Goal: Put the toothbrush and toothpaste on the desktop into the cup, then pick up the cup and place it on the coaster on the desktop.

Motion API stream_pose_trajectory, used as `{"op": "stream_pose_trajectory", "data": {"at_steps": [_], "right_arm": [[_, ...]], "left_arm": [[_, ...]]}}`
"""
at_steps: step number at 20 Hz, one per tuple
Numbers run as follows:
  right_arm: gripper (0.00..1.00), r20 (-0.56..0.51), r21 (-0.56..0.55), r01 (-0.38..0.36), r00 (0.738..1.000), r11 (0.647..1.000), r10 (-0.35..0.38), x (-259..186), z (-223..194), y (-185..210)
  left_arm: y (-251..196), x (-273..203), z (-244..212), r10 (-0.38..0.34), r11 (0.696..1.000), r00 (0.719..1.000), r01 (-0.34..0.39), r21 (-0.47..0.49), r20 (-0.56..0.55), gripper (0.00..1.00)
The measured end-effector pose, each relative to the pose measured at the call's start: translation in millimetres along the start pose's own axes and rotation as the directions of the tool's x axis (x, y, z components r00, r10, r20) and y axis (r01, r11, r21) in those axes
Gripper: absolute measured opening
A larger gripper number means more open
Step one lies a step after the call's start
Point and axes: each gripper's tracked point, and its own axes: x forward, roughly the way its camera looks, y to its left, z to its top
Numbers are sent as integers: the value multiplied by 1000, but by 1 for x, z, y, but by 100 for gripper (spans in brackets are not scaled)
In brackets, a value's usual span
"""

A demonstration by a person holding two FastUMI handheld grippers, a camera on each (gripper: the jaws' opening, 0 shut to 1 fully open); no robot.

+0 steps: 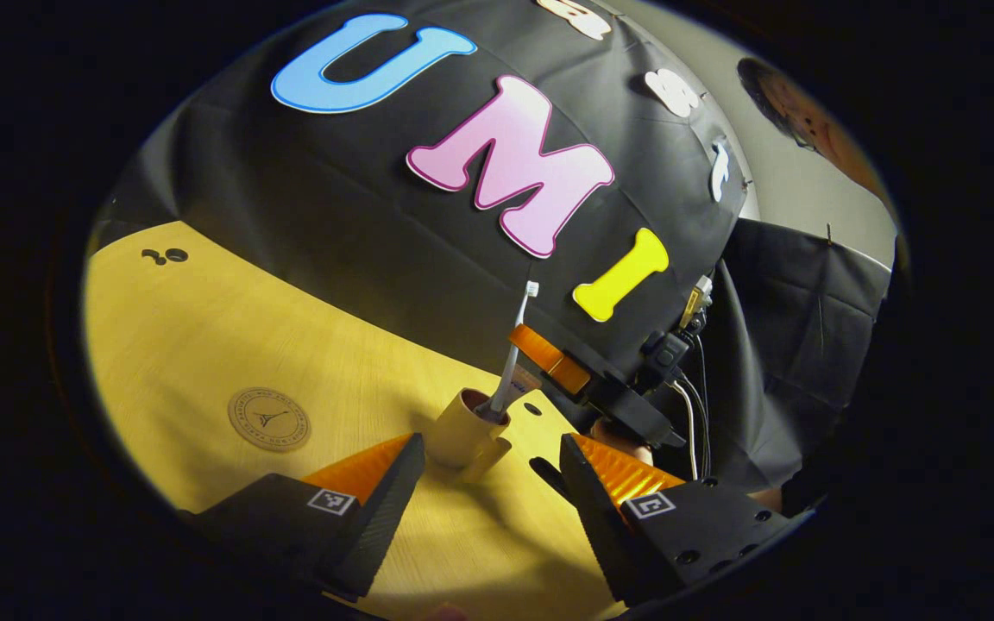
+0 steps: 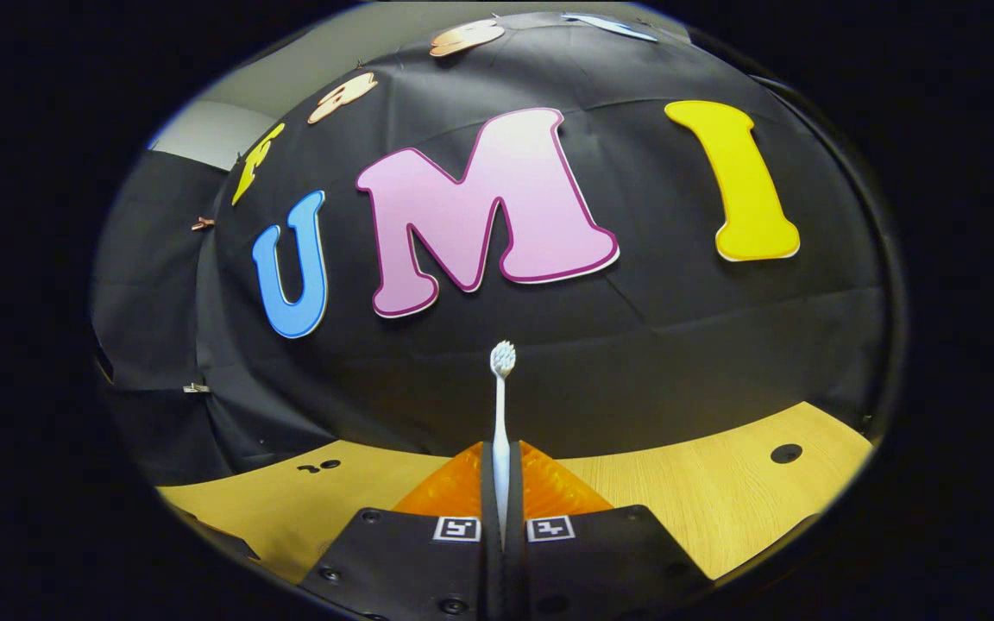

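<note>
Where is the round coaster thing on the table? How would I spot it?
Look at the wooden table in front of the black cloth wall in the left gripper view. The coaster lies flat on it, apart from the cup that has the toothbrush standing in it. It is a thin tan disc with a dark ring and a small mark printed in its middle.

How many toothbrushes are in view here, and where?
1. The toothbrush stands upright, bristles up, clamped in the right claw; in the left gripper view its lower end is in the cup. The cup's inside is hidden.
</note>
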Motion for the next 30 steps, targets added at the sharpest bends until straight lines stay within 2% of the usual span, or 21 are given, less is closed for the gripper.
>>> {"op": "stream_pose_trajectory", "data": {"at_steps": [5,10,16,17,18,20,21,23,24,27,30], "right_arm": [[5,29,-58,0,1000,998,2,1,-6,1],[5,23,-65,-6,1000,998,8,-7,-18,5],[19,32,-56,-24,999,998,26,-20,-18,12],[19,30,-55,-25,999,998,27,-23,-16,13],[47,22,-43,-40,999,998,41,-26,-17,18],[53,4,-26,-52,999,998,52,-31,-16,24],[53,2,-20,-61,998,998,61,-36,-11,27],[71,4,-20,-53,999,998,53,-44,-1,29],[91,4,-21,-47,999,999,47,-47,5,30],[93,-70,-80,25,997,996,-31,-54,6,17],[97,-175,-99,79,980,992,-96,-61,-2,4]], "left_arm": [[0,8,-9,-14,1000,1000,14,-5,-21,98],[2,10,-12,-11,1000,1000,11,-7,-24,98],[1,5,-25,-9,1000,998,10,6,-54,100],[1,4,-27,-8,1000,998,9,4,-59,98],[0,4,-27,-10,1000,998,10,1,-61,98],[-3,2,-26,-11,1000,998,10,-6,-55,98],[-4,1,-24,-10,1000,999,10,-10,-52,98],[-7,-3,-20,-6,1000,999,5,-12,-41,98],[-6,-5,-17,-1,1000,999,0,-14,-35,98],[-7,-12,-10,16,1000,1000,-17,-24,-23,98],[-4,-21,1,48,999,999,-48,1,1,98]]}}
